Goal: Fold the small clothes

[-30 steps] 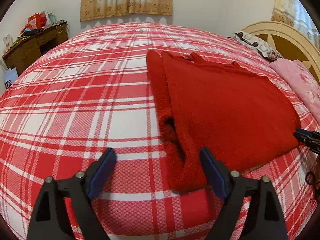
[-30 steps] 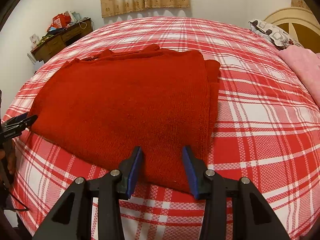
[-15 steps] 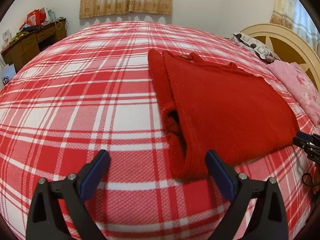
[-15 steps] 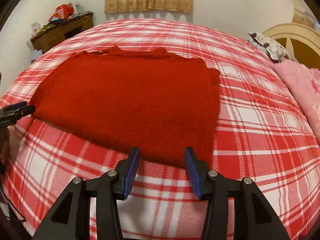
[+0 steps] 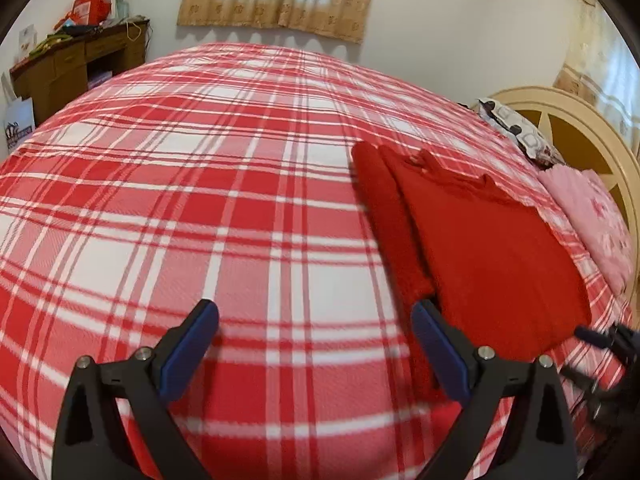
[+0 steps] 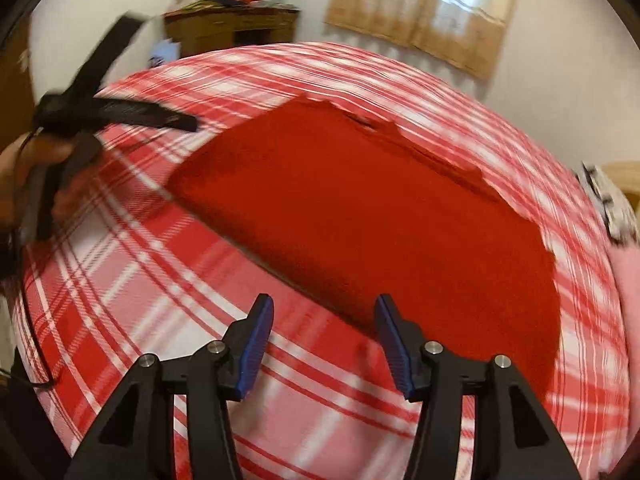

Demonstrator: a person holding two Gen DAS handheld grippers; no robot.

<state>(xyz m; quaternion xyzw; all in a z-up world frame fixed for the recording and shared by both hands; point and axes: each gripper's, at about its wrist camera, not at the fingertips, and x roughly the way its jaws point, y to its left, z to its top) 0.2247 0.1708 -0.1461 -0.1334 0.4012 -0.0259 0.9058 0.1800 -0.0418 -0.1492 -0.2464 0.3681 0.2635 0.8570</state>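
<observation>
Left wrist view: my left gripper [image 5: 314, 342], blue-padded fingers [image 5: 188, 350] spread wide, nothing between, over plaid bed [image 5: 208, 208]. One red knit sweater [image 5: 480, 256], fuzzy, folded into rectangle, lies flat on bed, right of fingers. One pink cloth [image 5: 596, 216] by headboard.

Right wrist view, blurred: my right gripper [image 6: 322, 340], fingers apart, just been opening, empty. Sweater [image 6: 360, 216] ahead on bed [image 6: 132, 280]. Wooden desk [image 6: 232, 32] by wall.

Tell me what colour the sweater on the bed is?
Plain red. The sweater shows best in the left wrist view, lying folded on the red-and-white checked bed.
</observation>
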